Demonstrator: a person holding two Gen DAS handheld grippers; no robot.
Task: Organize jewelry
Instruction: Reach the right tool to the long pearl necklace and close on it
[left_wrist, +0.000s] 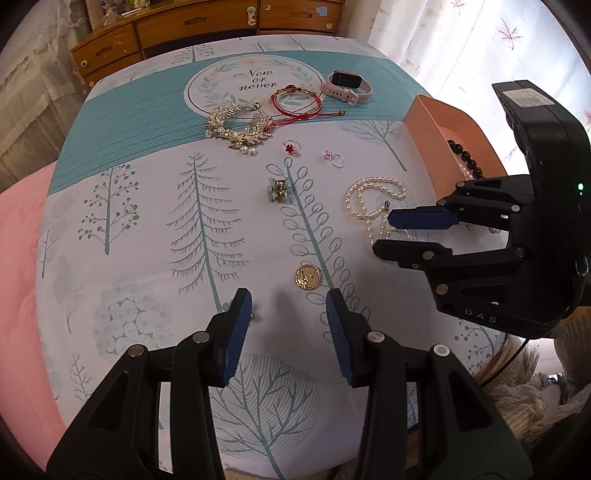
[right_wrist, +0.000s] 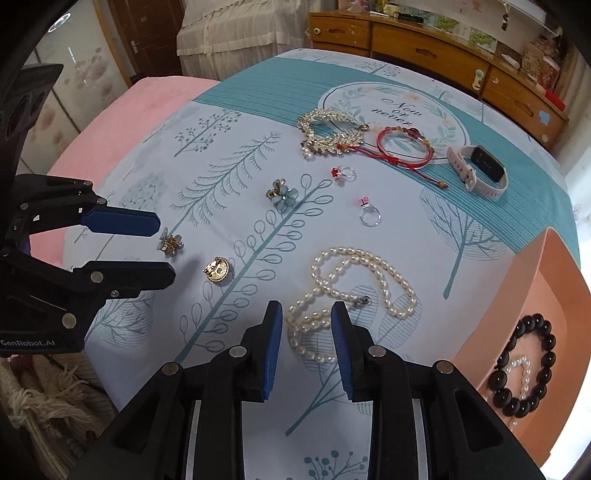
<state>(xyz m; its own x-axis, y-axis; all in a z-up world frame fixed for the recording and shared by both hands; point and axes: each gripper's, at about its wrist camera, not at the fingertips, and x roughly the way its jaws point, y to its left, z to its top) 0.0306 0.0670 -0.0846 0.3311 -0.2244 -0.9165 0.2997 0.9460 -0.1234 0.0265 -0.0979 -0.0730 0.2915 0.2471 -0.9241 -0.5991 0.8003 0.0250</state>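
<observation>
Both tongs hang over the surface with their jaws parted and nothing gripped. Using the pearl necklace as the landmark: the right tongs hover directly over its near loop, the blue pads straddling a strand of pearls without pressing on it (a gap shows on each side). The left tongs sit well to the left of the necklace, released too, with bare cloth between their pads.

Left of the necklace, just ahead of the left tongs, lies a round gold brooch, and beside that a small clip close to the left tongs' pads. Right of the necklace stands the orange box, its near wall close to the pearls; inside it a black bead bracelet rests against a short white pearl strand.

Beyond the necklace sits a silver ring with a pink stone, and to its left a pale blue flower clip. A little farther back lies a ring with a red stone. Farther still, a gold leaf bracelet and a red cord bracelet touch each other, the cord's tail trailing toward the necklace. Farthest and to the right, a white smartwatch lies on the teal band of the cloth.
</observation>
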